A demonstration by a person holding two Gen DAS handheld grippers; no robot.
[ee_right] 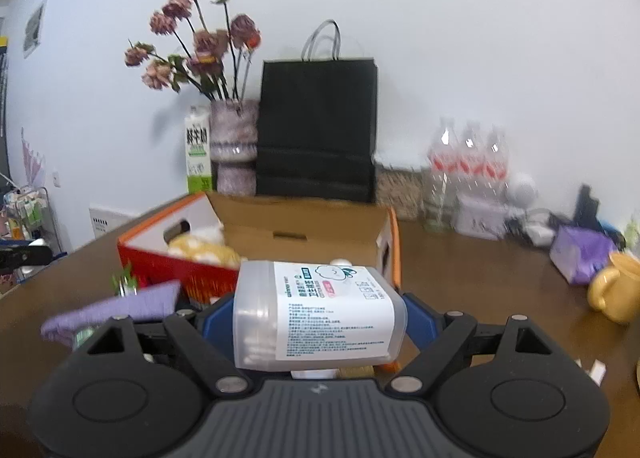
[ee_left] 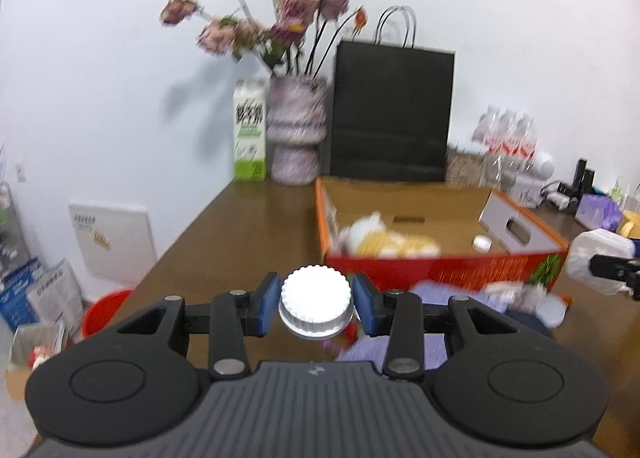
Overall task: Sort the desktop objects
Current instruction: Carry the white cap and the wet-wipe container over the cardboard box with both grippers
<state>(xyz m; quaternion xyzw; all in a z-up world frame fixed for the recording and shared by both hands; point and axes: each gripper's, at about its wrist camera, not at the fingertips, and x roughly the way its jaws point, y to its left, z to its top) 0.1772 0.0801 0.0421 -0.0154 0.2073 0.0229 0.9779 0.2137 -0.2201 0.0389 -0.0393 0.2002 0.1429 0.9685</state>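
Observation:
My left gripper [ee_left: 316, 304] is shut on a small bottle with a white ribbed cap [ee_left: 316, 296], held above the brown table, in front of the red and orange cardboard box [ee_left: 440, 266]. My right gripper [ee_right: 318, 318] is shut on a clear plastic cotton-swab box with a white label [ee_right: 320, 314], held in front of the same cardboard box [ee_right: 304, 226]. The swab box also shows at the right edge of the left wrist view [ee_left: 596, 262]. The cardboard box holds a yellow and white soft item [ee_left: 384, 240] and a small white cap [ee_left: 482, 243].
A purple cloth [ee_right: 116, 314] and small clutter [ee_left: 516, 294] lie in front of the box. A black paper bag [ee_left: 392, 114], a vase of flowers [ee_left: 296, 130] and a milk carton [ee_left: 250, 130] stand at the wall. Water bottles [ee_right: 468, 162], a purple pack [ee_right: 580, 254] and a yellow mug [ee_right: 616, 290] are to the right.

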